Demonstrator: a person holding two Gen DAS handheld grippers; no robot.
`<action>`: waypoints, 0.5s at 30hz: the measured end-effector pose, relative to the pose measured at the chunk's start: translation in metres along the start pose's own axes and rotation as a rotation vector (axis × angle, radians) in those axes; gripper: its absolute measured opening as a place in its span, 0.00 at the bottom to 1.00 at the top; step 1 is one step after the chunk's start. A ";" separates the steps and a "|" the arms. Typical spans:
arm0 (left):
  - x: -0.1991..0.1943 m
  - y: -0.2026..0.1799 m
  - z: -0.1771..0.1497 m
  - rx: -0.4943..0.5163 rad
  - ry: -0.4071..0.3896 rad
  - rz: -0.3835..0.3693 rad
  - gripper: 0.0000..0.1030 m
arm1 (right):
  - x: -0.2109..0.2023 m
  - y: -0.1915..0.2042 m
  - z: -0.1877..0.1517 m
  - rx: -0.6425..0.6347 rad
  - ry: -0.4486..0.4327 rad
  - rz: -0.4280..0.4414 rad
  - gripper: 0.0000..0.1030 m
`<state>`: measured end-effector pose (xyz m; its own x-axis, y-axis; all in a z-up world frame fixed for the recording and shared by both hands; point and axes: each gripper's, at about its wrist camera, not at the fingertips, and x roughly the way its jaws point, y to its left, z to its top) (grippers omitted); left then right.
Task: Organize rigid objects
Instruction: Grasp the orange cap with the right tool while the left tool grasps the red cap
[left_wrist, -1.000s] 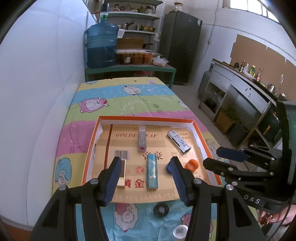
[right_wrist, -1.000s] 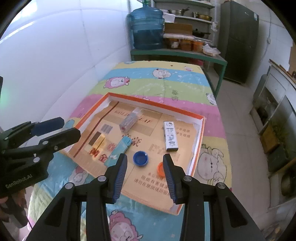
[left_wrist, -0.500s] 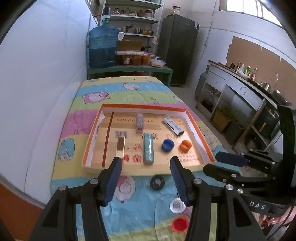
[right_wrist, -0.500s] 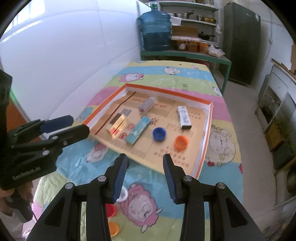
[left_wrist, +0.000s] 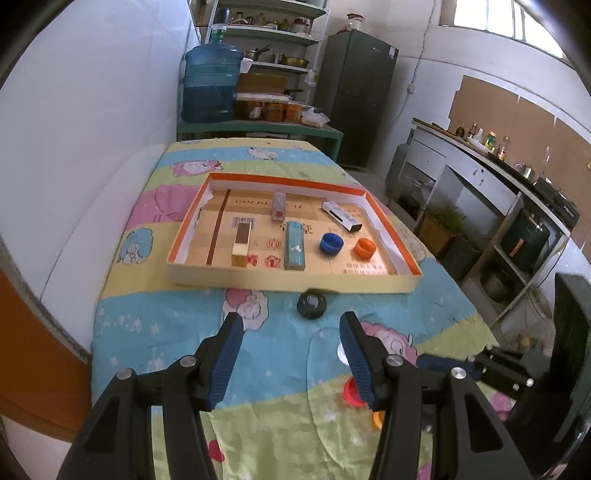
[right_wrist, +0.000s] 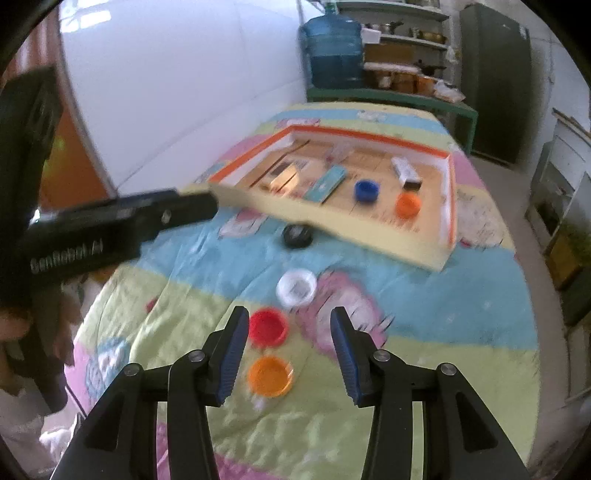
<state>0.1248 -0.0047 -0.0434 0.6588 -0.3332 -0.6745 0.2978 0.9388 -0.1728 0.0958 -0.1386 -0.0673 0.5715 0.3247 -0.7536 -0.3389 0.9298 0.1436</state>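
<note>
Blue water jug, dark fridge, cluttered shelves.

White walls, dark fridge, shelves, bright high window.

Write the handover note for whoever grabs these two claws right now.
Left claw: open, empty, over the cloth short of the black cap.
Right claw: empty, jaws just opening, red cap between them but not gripped.
Done: blue cap, orange cap and four small boxes lie in the tray.
Left: black, white cap, red and a second orange cap sit on the cloth outside the tray.
</note>
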 end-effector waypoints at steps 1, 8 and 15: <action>-0.001 0.000 -0.002 0.001 -0.003 -0.003 0.53 | 0.002 0.004 -0.005 -0.009 0.000 0.000 0.46; -0.003 -0.001 -0.022 0.019 -0.007 -0.027 0.53 | 0.010 0.019 -0.024 -0.051 -0.010 -0.036 0.46; 0.002 -0.005 -0.034 0.051 0.011 -0.050 0.53 | 0.020 0.025 -0.032 -0.080 0.010 -0.062 0.46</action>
<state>0.1012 -0.0066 -0.0683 0.6345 -0.3785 -0.6739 0.3654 0.9152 -0.1701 0.0752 -0.1147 -0.0991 0.5863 0.2646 -0.7656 -0.3619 0.9312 0.0447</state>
